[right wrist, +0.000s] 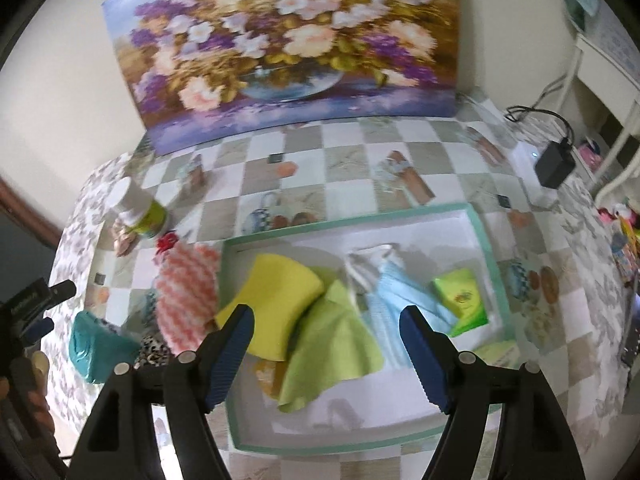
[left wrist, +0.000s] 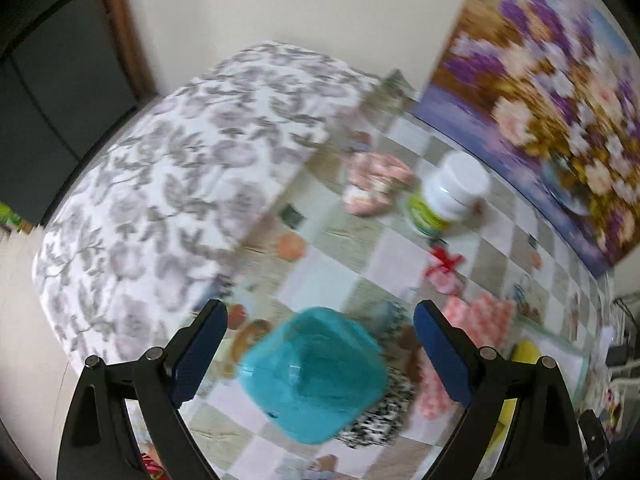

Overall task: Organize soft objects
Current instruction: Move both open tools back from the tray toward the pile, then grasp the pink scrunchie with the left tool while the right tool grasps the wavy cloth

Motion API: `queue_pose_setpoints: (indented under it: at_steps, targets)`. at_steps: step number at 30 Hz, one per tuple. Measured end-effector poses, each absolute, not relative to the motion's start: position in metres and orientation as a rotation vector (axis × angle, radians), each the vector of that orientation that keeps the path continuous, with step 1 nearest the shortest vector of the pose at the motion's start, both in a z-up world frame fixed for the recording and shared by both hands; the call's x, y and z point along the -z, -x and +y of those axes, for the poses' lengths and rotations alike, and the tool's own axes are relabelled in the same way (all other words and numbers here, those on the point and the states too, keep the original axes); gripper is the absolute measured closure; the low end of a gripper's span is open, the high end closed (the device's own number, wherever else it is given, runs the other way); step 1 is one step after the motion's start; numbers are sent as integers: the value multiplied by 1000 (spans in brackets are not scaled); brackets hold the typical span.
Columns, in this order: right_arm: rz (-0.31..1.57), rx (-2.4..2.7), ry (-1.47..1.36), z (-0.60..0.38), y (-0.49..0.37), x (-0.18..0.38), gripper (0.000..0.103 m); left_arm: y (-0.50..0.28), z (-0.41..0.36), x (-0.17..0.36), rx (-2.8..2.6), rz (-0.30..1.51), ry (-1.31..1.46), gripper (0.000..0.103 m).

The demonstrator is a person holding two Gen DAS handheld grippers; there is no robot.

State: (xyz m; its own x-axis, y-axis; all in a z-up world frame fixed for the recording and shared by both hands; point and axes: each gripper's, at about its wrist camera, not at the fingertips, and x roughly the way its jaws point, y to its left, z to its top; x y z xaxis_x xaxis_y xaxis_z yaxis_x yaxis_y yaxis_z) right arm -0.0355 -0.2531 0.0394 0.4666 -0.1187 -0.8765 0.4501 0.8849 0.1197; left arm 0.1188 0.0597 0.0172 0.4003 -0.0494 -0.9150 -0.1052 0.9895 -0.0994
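My left gripper [left wrist: 320,360] hangs with fingers spread wide above a teal soft object [left wrist: 314,374], left of the shallow box [right wrist: 488,248]. My right gripper [right wrist: 326,350], also wide, hovers over the box. I should lower squarely, pinch gently.

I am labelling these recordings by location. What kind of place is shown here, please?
Most likely a room in a home, not a lab. A table with a checkered printed cloth stands against a plain wall, a flower painting leans on that wall, and a shallow box of soft cloths lies on the table.
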Motion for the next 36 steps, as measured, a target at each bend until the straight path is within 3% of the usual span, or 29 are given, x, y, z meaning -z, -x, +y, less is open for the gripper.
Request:
queue_pose_setpoints:
  at_steps: [18, 30, 36]
  targets:
    - [1052, 110, -299, -165, -31, -14, 25, -137, 68, -4, -4, 1206, 178, 9]
    - [1132, 47, -217, -136, -77, 30, 25, -191, 45, 5, 130, 1250, -118, 9]
    - [1147, 35, -178, -130, -90, 43, 38, -216, 44, 16, 184, 1287, -129, 9]
